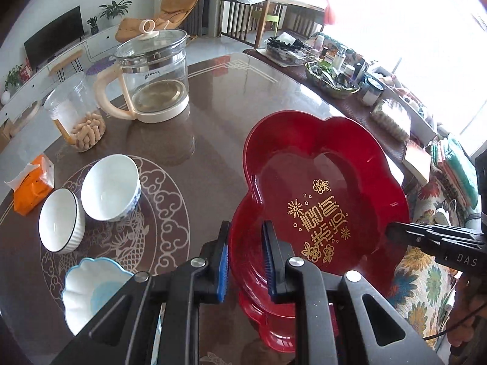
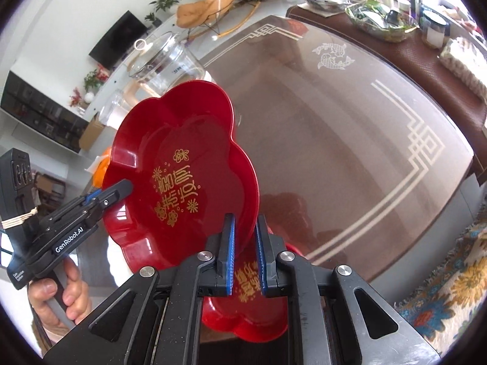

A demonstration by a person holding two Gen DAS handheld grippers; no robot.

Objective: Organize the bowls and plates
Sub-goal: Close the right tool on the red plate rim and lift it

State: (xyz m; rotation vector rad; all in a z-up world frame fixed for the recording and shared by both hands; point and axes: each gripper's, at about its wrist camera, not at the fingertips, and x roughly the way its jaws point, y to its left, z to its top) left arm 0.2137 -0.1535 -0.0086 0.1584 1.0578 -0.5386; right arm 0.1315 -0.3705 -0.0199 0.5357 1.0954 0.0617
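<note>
A red flower-shaped plate [image 1: 319,182] with gold writing is held tilted above the table; it also shows in the right wrist view [image 2: 182,176]. My left gripper [image 1: 246,237] is shut on its near rim. My right gripper [image 2: 245,231] is shut on the opposite rim and shows at the right edge of the left wrist view [image 1: 392,228]. A second red plate [image 2: 249,313] lies flat on the table underneath. Two white bowls [image 1: 109,187] [image 1: 61,220] and a scalloped blue-and-white bowl [image 1: 88,292] sit to the left.
A glass kettle [image 1: 152,76] and a jar of snacks [image 1: 76,112] stand at the back left. An orange tissue pack [image 1: 30,182] lies by the bowls. Cluttered trays and bottles [image 1: 334,73] line the far right. A floral cloth [image 1: 426,273] lies off the right edge.
</note>
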